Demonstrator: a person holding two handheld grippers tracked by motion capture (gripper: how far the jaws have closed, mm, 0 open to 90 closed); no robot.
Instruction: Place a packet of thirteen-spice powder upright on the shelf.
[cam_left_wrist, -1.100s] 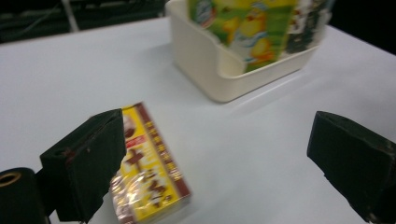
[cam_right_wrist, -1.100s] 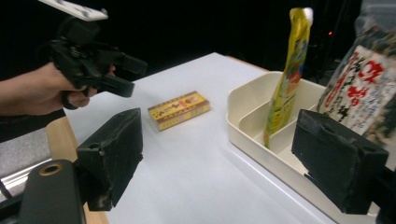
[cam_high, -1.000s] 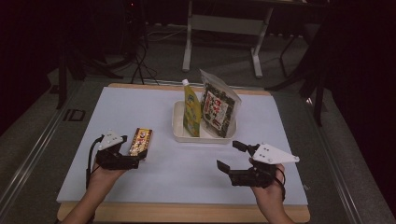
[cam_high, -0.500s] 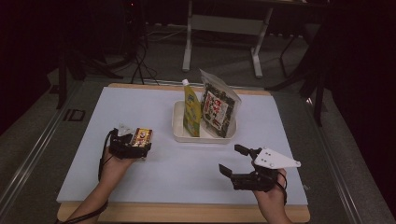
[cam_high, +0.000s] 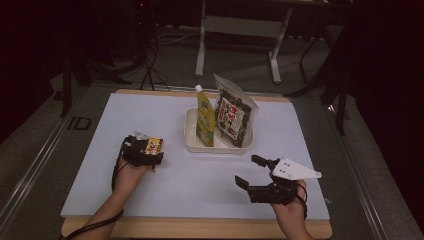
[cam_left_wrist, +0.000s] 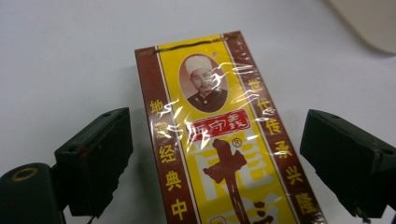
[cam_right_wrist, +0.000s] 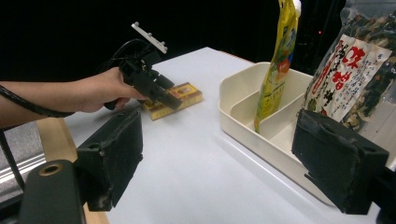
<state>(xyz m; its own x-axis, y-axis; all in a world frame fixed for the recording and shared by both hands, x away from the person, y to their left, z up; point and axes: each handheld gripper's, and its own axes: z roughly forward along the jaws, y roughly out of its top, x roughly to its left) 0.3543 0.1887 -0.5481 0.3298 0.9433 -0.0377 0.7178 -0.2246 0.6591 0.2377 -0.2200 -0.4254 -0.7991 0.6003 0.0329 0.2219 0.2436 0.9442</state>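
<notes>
My left tool (cam_high: 150, 159) straddles the yellow-and-brown box (cam_left_wrist: 224, 135), which lies flat on the counter (cam_high: 150, 115) left of the white tray (cam_high: 190, 131); its jaws, just closing, stand clear of both long sides, ready to pinch. My right tool (cam_high: 254, 172) waits near and right, jaws apart and empty.

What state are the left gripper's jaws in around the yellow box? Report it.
Open. The left gripper straddles the yellow and brown box, which lies flat on the white table; white table shows between each jaw and the box, though the jaws have just been closing.
</notes>
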